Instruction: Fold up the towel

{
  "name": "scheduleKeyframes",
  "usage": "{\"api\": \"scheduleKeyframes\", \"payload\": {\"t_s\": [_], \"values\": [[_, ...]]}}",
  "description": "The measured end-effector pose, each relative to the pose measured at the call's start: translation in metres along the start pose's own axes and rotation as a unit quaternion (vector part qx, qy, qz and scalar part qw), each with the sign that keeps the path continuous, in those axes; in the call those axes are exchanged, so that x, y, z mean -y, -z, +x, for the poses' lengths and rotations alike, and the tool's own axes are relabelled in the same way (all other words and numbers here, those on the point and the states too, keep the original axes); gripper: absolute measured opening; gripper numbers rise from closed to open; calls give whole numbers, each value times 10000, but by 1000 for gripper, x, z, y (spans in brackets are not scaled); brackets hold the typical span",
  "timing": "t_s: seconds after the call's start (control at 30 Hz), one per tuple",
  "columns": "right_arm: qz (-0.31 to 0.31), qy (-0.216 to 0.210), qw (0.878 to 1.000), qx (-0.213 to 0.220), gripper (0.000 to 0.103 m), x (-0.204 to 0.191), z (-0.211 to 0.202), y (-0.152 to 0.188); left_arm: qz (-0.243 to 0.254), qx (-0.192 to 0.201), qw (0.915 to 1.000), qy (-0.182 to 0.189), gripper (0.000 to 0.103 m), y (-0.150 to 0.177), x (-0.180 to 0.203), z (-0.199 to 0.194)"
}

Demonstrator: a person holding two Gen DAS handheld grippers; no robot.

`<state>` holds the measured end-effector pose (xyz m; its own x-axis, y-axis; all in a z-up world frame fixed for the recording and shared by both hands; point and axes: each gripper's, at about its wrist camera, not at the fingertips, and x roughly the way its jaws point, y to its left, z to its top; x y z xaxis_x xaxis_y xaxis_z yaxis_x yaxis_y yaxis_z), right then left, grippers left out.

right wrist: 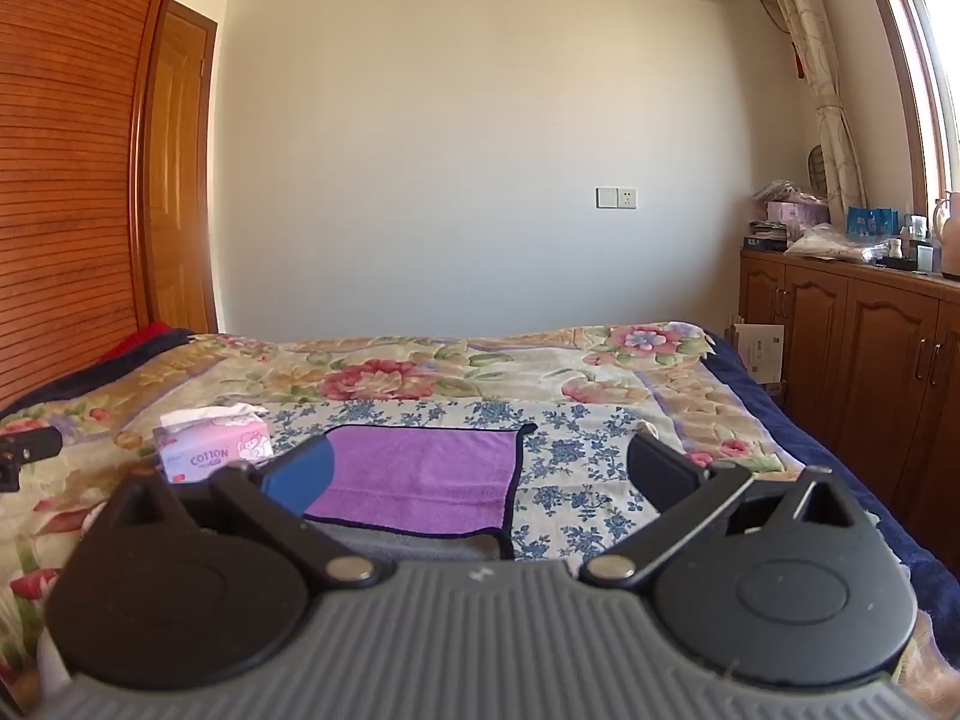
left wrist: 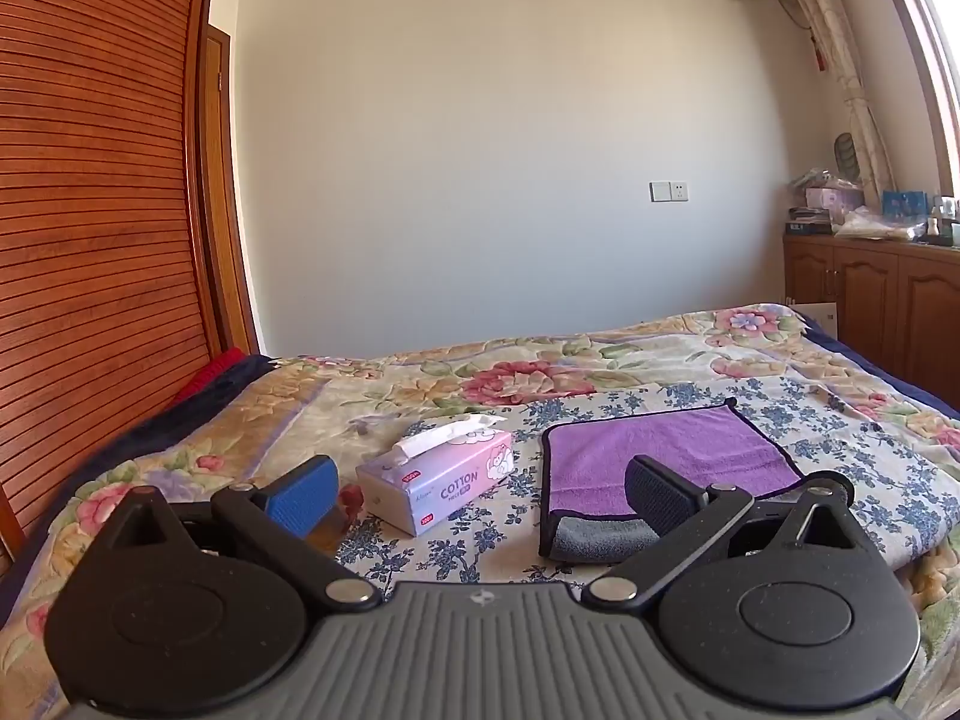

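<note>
A purple towel point(left wrist: 660, 450) with a dark hem lies on the flowered bedspread, its near edge turned back so a grey underside strip point(left wrist: 600, 534) shows. In the right wrist view the towel point(right wrist: 420, 474) lies straight ahead. My left gripper point(left wrist: 480, 495) hovers short of the towel's left side, open wide with nothing between its fingers; its right finger point(left wrist: 660, 495) overlaps the towel's near part in the picture. My right gripper point(right wrist: 480, 474) is likewise open and empty, held before the towel's near edge. The towel's nearest part is hidden behind the gripper body there.
A pink tissue box point(left wrist: 435, 477) marked COTTON stands left of the towel, also seen as the tissue box point(right wrist: 213, 450). A slatted wooden wardrobe point(left wrist: 90, 210) rises on the left. Wooden cabinets point(right wrist: 852, 354) with clutter line the right wall. The left gripper's tip point(right wrist: 24, 450) shows at the far left.
</note>
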<state>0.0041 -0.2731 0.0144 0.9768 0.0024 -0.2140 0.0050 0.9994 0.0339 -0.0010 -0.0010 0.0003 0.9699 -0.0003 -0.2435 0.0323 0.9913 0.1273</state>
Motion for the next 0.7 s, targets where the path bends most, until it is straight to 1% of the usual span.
{"api": "scheduleKeyframes", "payload": {"t_s": [0.7], "values": [[-5,0,10000,-4,103,0,-1,0,11,-1,10000,-8,103,1,1,1]]}}
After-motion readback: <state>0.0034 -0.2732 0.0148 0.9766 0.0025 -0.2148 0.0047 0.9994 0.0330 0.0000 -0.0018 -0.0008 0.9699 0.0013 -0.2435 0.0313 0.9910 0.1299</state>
